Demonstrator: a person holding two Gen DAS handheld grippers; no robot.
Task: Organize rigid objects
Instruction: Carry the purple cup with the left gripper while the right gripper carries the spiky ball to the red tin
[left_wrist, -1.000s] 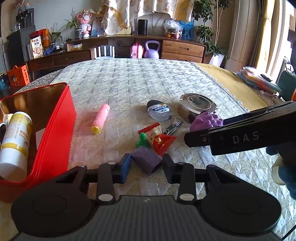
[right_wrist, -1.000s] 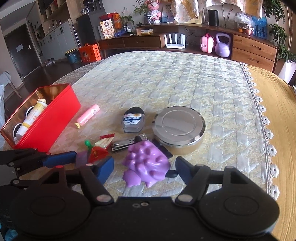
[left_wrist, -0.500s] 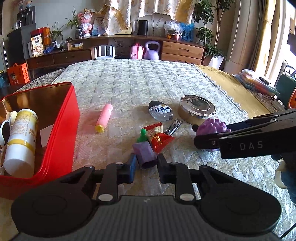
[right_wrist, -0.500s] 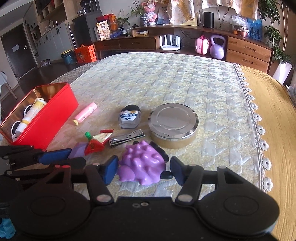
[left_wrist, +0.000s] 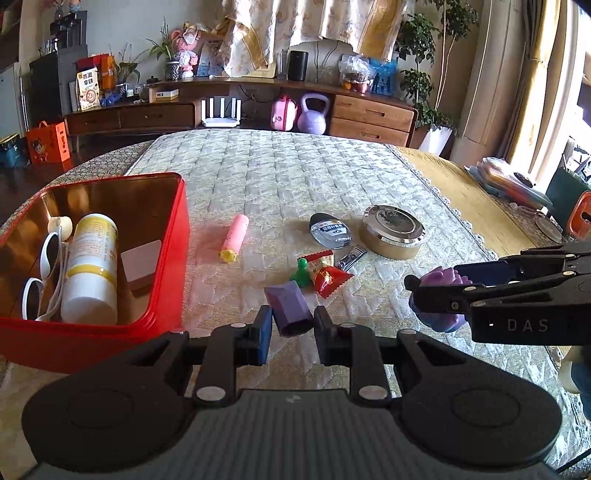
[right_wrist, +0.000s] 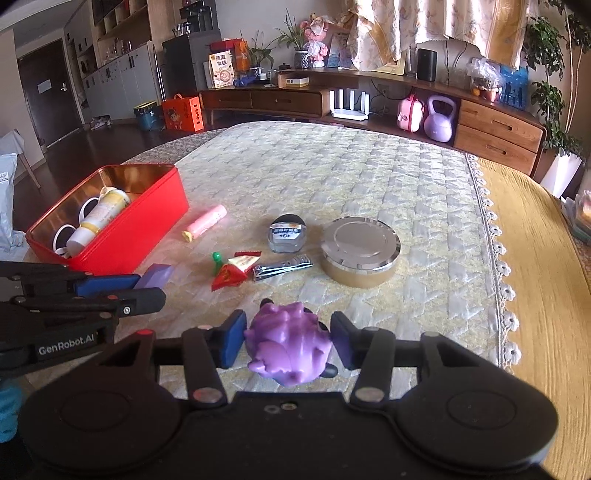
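Note:
My left gripper (left_wrist: 291, 325) is shut on a small purple block (left_wrist: 288, 306) and holds it just above the quilted table. In the right wrist view the block (right_wrist: 155, 275) sticks out past the left gripper's fingers. My right gripper (right_wrist: 288, 338) has a purple spiky toy (right_wrist: 288, 343) between its blue pads; its jaws are closing and both pads touch the toy's sides. In the left wrist view the toy (left_wrist: 439, 317) shows between the right fingers. An open red tin (left_wrist: 173, 258) at the left holds a white and yellow bottle (left_wrist: 92, 266) and white sunglasses (left_wrist: 48, 266).
A pink tube (left_wrist: 234, 236), a dark oval case (left_wrist: 328, 230), a round metal tin (left_wrist: 393, 230), a nail clipper (left_wrist: 351, 258), a red snack packet (left_wrist: 328, 277) and a green pawn (left_wrist: 301, 271) lie on the quilt ahead. The table's lace edge runs along the right.
The left jaws closed on the purple block and lifted it. The right jaws narrowed onto the purple toy. Both grippers drew back and up, and the red tin shows more.

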